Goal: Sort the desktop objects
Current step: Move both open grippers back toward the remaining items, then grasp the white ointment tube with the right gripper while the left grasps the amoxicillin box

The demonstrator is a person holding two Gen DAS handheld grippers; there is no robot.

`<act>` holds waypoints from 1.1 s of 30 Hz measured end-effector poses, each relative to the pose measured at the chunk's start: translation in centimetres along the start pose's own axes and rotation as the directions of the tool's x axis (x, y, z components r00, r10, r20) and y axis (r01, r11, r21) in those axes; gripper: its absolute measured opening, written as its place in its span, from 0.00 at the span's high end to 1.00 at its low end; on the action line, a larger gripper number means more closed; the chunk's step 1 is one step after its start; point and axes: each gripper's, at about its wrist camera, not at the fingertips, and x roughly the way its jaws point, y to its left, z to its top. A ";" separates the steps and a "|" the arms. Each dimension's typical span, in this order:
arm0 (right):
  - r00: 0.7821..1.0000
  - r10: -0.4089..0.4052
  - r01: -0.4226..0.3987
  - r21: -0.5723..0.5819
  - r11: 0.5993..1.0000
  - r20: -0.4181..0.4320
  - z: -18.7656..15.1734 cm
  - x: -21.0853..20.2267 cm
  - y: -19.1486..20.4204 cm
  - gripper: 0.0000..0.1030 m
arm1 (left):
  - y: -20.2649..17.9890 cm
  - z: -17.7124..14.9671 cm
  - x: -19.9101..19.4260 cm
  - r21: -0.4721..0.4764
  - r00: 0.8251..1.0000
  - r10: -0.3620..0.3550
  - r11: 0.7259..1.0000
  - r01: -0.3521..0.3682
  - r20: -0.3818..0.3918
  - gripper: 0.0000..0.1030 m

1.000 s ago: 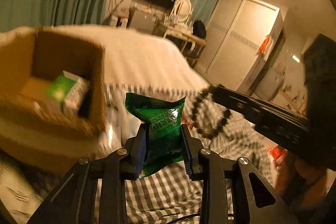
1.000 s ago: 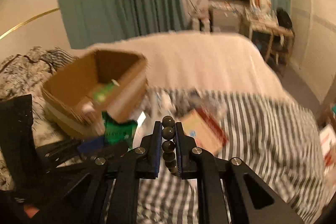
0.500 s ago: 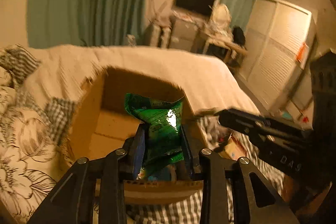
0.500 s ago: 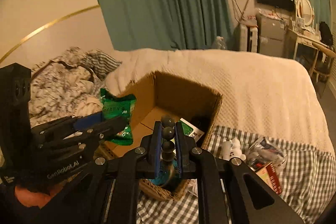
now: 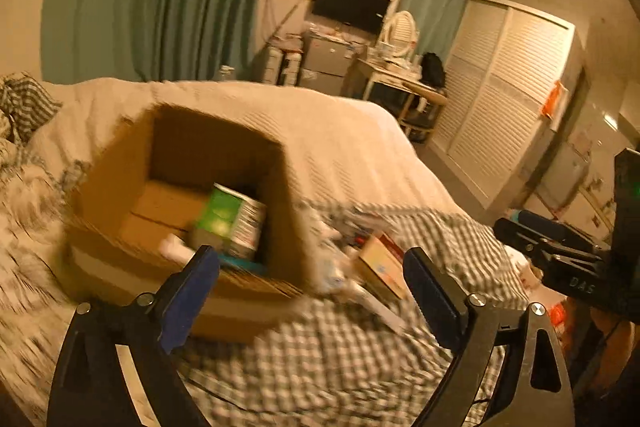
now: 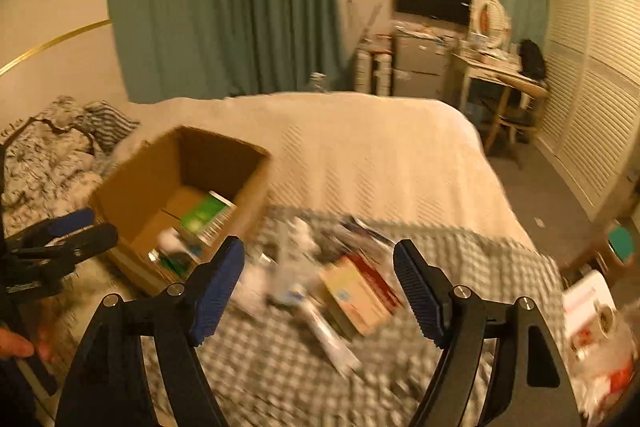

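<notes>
An open cardboard box [image 5: 116,179] [image 6: 136,187] sits on the bed, with a green-and-white carton [image 5: 230,223] [image 6: 206,217] and other small items inside. My left gripper [image 5: 312,287] hangs in front of the box, its jaws opening wide with nothing between them. My right gripper [image 6: 318,267] is to the right of the box over a blurred pile of objects, its jaws also opening and empty. In that pile lie an orange-and-red card box [image 6: 356,295] [image 5: 380,267] and a white tube [image 6: 328,335]. Each gripper shows in the other's view: left gripper [image 6: 60,239], right gripper [image 5: 560,259].
The pile lies on a checked cloth [image 6: 280,367] spread over a cream blanket [image 6: 380,155]. Rumpled floral bedding [image 6: 44,163] lies left of the box. A red-and-white package [image 6: 588,311] is at the far right. A desk [image 6: 516,83] and louvred wardrobe doors stand beyond the bed.
The left gripper has let go of the green packet and the right one the bead bracelet. Both now stand wide open and have drawn back from over the box.
</notes>
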 end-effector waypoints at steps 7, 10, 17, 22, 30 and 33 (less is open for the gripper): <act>0.998 0.006 0.000 0.082 0.997 -0.064 -8.8 1.8 -3.6 0.26 | -6.3 -8.5 4.1 0.077 0.996 -0.011 0.997 0.018 -0.092 0.07; 0.994 0.044 -0.032 0.122 0.992 -0.099 -12.2 3.9 -4.7 0.26 | -7.1 -10.9 6.9 0.120 0.989 0.051 0.992 -0.035 -0.137 0.07; 0.980 0.129 -0.116 0.090 0.989 -0.149 -13.4 8.5 -6.2 0.32 | -4.7 -12.5 11.8 0.126 0.977 0.167 0.981 -0.150 -0.134 0.07; 0.952 0.214 -0.225 -0.029 0.974 -0.221 -12.6 13.4 -3.9 0.49 | -2.4 -14.1 13.7 0.052 0.980 0.149 0.988 -0.143 -0.129 0.07; 0.917 0.200 -0.246 -0.095 0.964 -0.345 -12.5 20.1 -0.8 0.49 | 0.7 -14.8 15.3 -0.038 0.975 0.128 0.990 -0.137 -0.182 0.07; 0.920 0.172 -0.213 -0.081 0.974 -0.353 -13.2 20.2 -0.7 0.70 | 0.8 -15.0 14.9 -0.035 0.975 0.126 0.990 -0.134 -0.182 0.07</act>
